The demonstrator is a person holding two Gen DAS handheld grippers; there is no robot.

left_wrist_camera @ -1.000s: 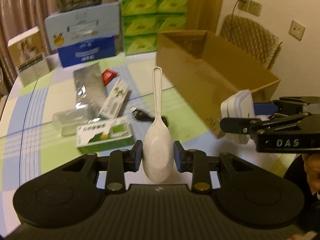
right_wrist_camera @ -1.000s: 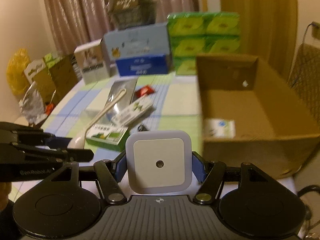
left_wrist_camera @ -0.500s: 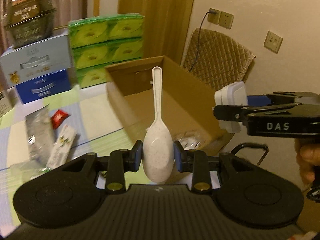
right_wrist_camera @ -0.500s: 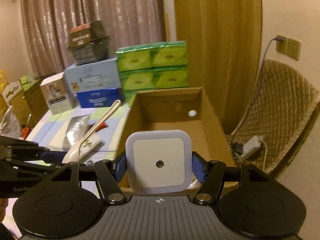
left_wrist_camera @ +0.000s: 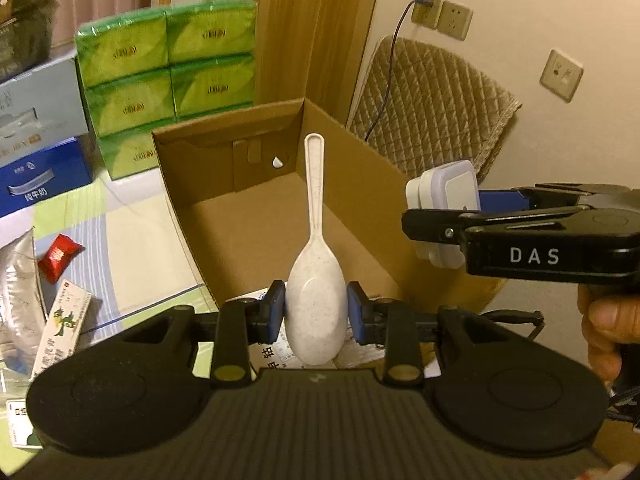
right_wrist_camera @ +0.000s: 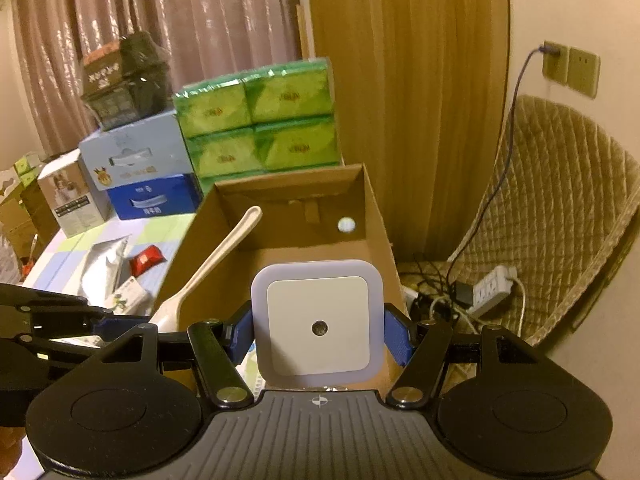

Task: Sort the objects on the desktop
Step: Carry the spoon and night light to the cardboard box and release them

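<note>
Left side of the desk (left_wrist_camera: 132,240): a silver foil pouch (left_wrist_camera: 18,280), a red candy wrapper (left_wrist_camera: 60,257) and a green-printed slim box (left_wrist_camera: 64,320) lie loose on the checked cloth, unsorted. At the far edge stand a blue carton (left_wrist_camera: 40,180) and stacked green tissue packs (left_wrist_camera: 168,76).

The left gripper (left_wrist_camera: 316,312) is clenched on a speckled off-white rice spoon (left_wrist_camera: 316,280), blue pads on the sides of the bowl, handle pointing up and away over the open cardboard box (left_wrist_camera: 240,208). The spoon is smooth, rigid plastic with a rounded bowl.

Risks, as judged: the pads bear on curved slick sides, so the spoon could twist or squirt out on a jolt. Let go from this height, the long handle could catch the box's rim and tip out onto the desk.

The right gripper (right_wrist_camera: 318,330) grasps a square white night light (right_wrist_camera: 318,324) by its flat sides, sensor dot facing the camera, over the box's near right part. It has rounded corners, a pale translucent border and a plug body behind. A drop might crack it, or it could land outside the right wall among the floor cables (right_wrist_camera: 448,300). The two grippers sit close together and could knock on release.
</note>
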